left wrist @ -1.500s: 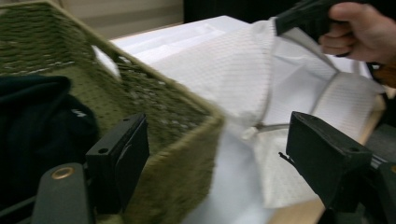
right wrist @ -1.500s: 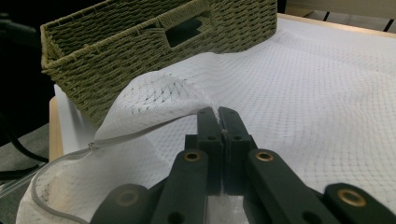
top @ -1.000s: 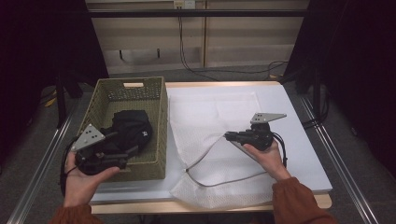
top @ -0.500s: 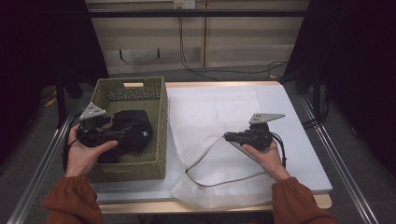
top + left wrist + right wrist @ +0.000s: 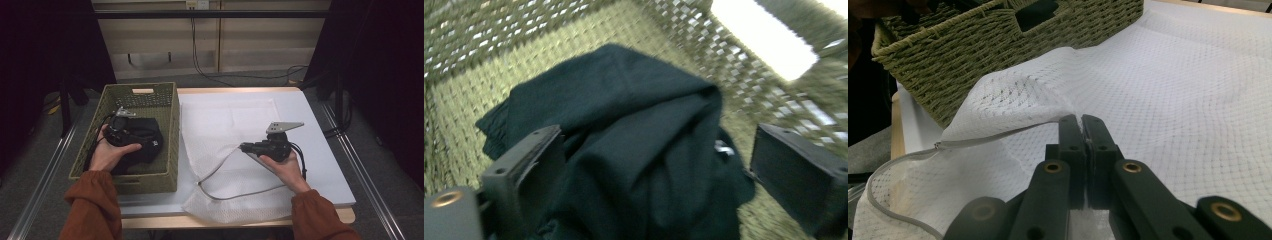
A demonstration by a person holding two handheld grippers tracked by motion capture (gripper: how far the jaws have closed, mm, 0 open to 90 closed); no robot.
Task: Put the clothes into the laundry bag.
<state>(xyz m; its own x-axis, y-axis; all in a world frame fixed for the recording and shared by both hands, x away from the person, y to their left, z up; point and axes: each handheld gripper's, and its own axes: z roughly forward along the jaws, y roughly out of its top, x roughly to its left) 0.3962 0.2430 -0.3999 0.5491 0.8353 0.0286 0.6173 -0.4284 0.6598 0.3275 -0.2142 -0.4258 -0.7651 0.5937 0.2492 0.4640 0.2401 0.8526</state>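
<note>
High view: a green woven basket [image 5: 170,135] is seen at the left of the frame, on the white table [image 5: 320,150]. A black garment [image 5: 145,142] lies bunched inside it, on the basket floor toward the right wall. The left gripper [image 5: 122,131] is held by the left hand [image 5: 112,152] within the basket, directly on top of the garment.

Left gripper view: the jaws are spread wide, one at lower left and one at lower right of the frame, with the black garment [image 5: 634,150] between them. The left jaw appears to touch the cloth; the right jaw stands apart from it, over the woven basket [image 5: 484,65] floor. No grip on the cloth is made.

High view, centre and lower centre: a white mesh bag [image 5: 230,145] is spread flat on the table just beside the basket, its grey-edged opening turned toward the lower left. The right gripper [image 5: 245,147] is held by the right hand [image 5: 282,165] at centre right.

Right gripper view: the jaws of the right gripper [image 5: 1081,120] are pressed together on the upper edge of the mesh bag [image 5: 1168,85] opening, and that edge is lifted off the lower layer. The grey zip [image 5: 903,165] curves away at lower left.
</note>
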